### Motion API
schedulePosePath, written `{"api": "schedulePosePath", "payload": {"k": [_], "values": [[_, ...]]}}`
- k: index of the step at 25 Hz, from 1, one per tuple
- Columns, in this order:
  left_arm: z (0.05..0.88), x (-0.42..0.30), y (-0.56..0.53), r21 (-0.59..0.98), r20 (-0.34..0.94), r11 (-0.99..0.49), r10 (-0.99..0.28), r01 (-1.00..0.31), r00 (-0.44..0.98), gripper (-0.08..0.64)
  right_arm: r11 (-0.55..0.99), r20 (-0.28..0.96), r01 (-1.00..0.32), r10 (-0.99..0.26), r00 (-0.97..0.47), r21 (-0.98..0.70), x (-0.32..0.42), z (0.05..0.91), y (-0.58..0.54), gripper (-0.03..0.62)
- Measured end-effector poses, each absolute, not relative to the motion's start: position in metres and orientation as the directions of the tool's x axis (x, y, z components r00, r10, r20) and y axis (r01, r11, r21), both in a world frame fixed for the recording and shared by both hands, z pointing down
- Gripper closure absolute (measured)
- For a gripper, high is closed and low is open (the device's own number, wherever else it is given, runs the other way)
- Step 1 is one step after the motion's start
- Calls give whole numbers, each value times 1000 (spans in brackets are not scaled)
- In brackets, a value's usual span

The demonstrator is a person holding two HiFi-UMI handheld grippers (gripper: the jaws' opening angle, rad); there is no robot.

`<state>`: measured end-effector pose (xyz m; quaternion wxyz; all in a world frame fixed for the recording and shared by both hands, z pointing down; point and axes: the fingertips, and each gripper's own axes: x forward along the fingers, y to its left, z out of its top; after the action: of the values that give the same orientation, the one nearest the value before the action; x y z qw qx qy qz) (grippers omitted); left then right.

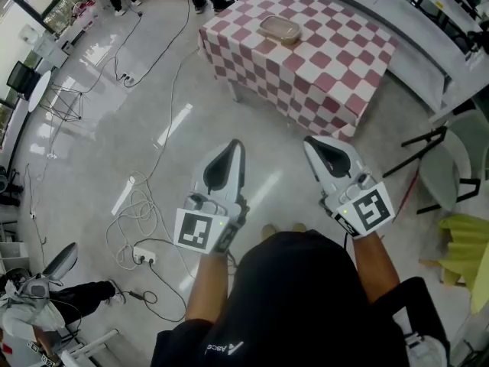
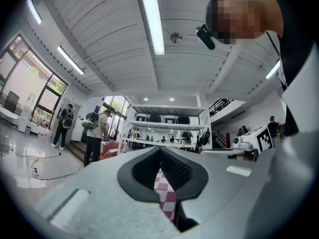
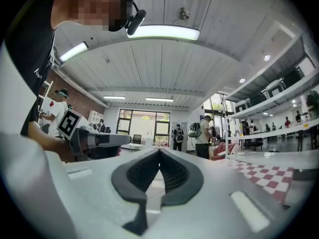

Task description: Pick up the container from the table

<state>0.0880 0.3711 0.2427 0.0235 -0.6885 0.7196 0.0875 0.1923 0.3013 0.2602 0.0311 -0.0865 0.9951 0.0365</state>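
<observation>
A clear lidded container (image 1: 279,28) lies on a table with a red-and-white checked cloth (image 1: 321,67) at the top of the head view. Both grippers hang over bare floor well short of that table. My left gripper (image 1: 235,145) is shut with nothing in it, and so is my right gripper (image 1: 309,143). In the left gripper view the jaws (image 2: 160,150) meet at the tips, and a strip of the checked cloth (image 2: 167,195) shows through the gap below them. The right gripper view has its jaws (image 3: 159,151) closed too, with the checked table (image 3: 271,176) off to the right.
White cables and a power strip (image 1: 144,256) lie on the glossy floor at the left. A folded stand (image 1: 428,147) and a yellow-green cloth (image 1: 467,243) are at the right, beside a long white counter (image 1: 416,60). People stand far off by shelves (image 2: 94,133).
</observation>
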Motion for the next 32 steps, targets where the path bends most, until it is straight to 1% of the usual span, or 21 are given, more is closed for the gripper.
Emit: {"api": "schedulePosePath", "payload": {"k": [3, 7, 11, 15, 16, 18, 19, 23, 28, 32], "values": [[243, 77, 373, 91, -163, 20, -986, -996, -35, 551, 980, -76, -194, -190, -979, 50, 181, 261, 301, 589], [244, 56, 369, 90, -173, 0, -985, -996, -15, 549, 974, -74, -218, -213, -974, 70, 164, 260, 297, 589], [238, 36, 355, 104, -197, -10, -980, -995, -10, 549, 971, -72, -226, -220, -973, 81, 148, 258, 286, 589], [246, 10, 334, 101, -193, -9, -981, -995, -11, 545, 969, -70, -233, -228, -971, 82, 127, 265, 265, 589], [248, 3, 327, 107, -191, -10, -981, -994, -11, 531, 969, -69, -231, -226, -972, 84, 121, 267, 259, 589], [253, -10, 309, 118, -187, -19, -982, -993, -4, 422, 970, -69, -228, -223, -972, 87, 109, 272, 244, 589], [256, -17, 299, 121, -182, -23, -983, -992, 0, 386, 970, -70, -227, -222, -973, 86, 102, 274, 235, 589], [267, -47, 251, 120, -160, -26, -987, -992, 6, 316, 970, -65, -223, -217, -974, 94, 73, 283, 190, 589], [287, -95, 192, 149, -125, -25, -992, -989, 6, 300, 964, -47, -246, -242, -969, 102, 31, 301, 130, 589], [297, -134, 114, 161, -92, -22, -996, -987, 7, 296, 957, -14, -276, -276, -961, 93, 2, 313, 51, 589]]}}
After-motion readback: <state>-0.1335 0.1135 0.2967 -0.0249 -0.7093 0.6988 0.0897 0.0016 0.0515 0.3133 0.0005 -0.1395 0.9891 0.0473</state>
